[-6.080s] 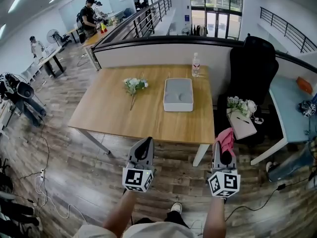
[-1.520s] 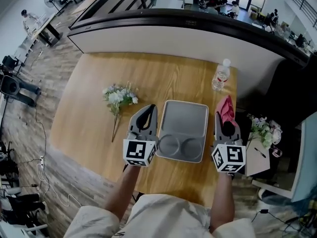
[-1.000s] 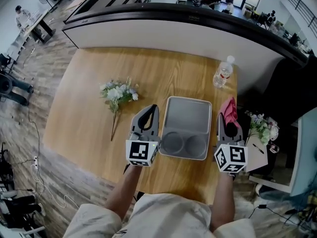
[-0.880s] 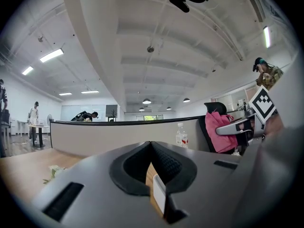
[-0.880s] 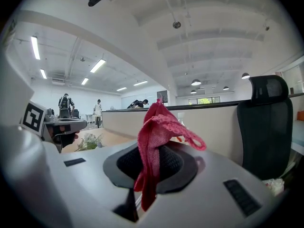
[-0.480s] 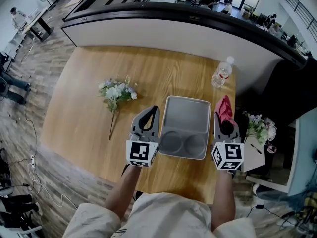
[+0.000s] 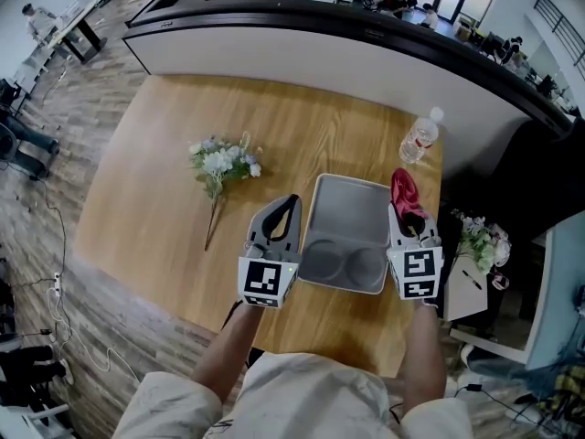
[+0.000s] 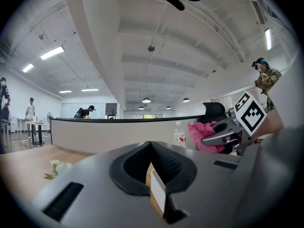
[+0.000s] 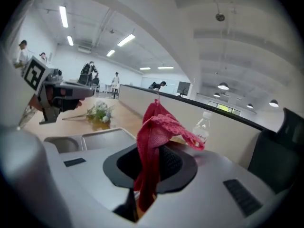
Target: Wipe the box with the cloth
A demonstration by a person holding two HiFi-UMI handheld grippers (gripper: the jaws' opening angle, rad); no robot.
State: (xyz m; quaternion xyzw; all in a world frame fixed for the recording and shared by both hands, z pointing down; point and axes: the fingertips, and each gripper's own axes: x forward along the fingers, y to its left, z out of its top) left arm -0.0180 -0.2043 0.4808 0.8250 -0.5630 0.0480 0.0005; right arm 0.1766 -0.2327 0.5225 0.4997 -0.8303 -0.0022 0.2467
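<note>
Clamping the pink cloth (image 7: 403, 190), the right gripper (image 7: 405, 216) hovers at the right edge of the grey box (image 7: 352, 210) on the wooden table (image 7: 155, 163); the left gripper (image 7: 290, 204), jaws together on nothing, flanks the box's left side.

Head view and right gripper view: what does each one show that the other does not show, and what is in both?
Only the head view: the wooden table from above, the person's forearms, and the marker cube on the right gripper. Only the right gripper view: the pink cloth pinched between that gripper's jaws, seen close, and the ceiling lights. Both: the cloth, the grey box, the water bottle, the flowers and the left gripper.
</note>
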